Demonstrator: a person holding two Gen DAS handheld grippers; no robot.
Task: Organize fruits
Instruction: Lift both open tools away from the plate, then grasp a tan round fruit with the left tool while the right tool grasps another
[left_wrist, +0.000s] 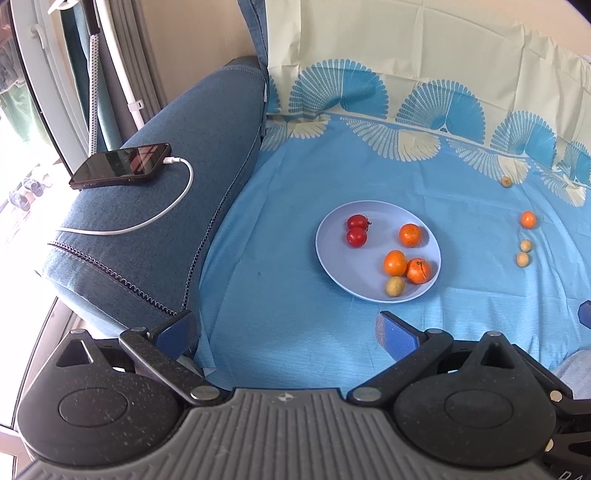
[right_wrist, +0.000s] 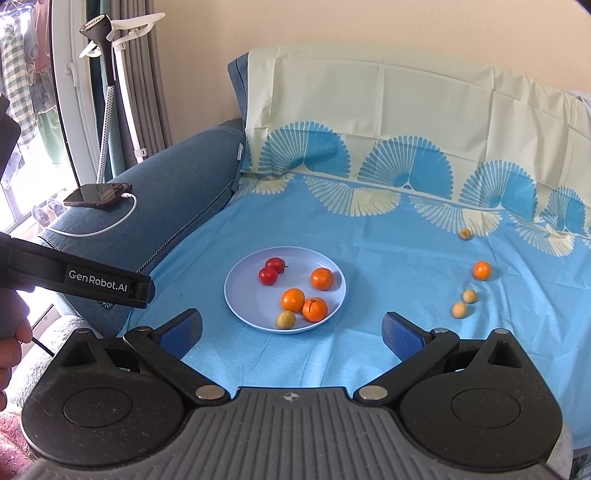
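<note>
A pale blue plate (left_wrist: 332, 258) (right_wrist: 240, 299) lies on the blue sheet. It holds two red fruits (left_wrist: 357, 236) (right_wrist: 268, 276), three oranges (left_wrist: 395, 263) (right_wrist: 293, 300) and one small yellow-green fruit (left_wrist: 395, 286) (right_wrist: 286, 319). Off the plate to the right lie a loose orange (left_wrist: 528, 219) (right_wrist: 482, 270) and three small tan fruits (left_wrist: 523, 259) (right_wrist: 460, 309). My left gripper (left_wrist: 286, 332) is open and holds nothing, a little short of the plate. My right gripper (right_wrist: 293, 332) is open with nothing between its fingers, just in front of the plate.
A blue sofa armrest (left_wrist: 166, 221) (right_wrist: 177, 192) at the left carries a phone (left_wrist: 122, 166) (right_wrist: 98, 195) on a white cable. A garment steamer pole (right_wrist: 107, 110) stands by the window. The left gripper's handle (right_wrist: 74, 277), with a hand on it, shows at the left in the right wrist view.
</note>
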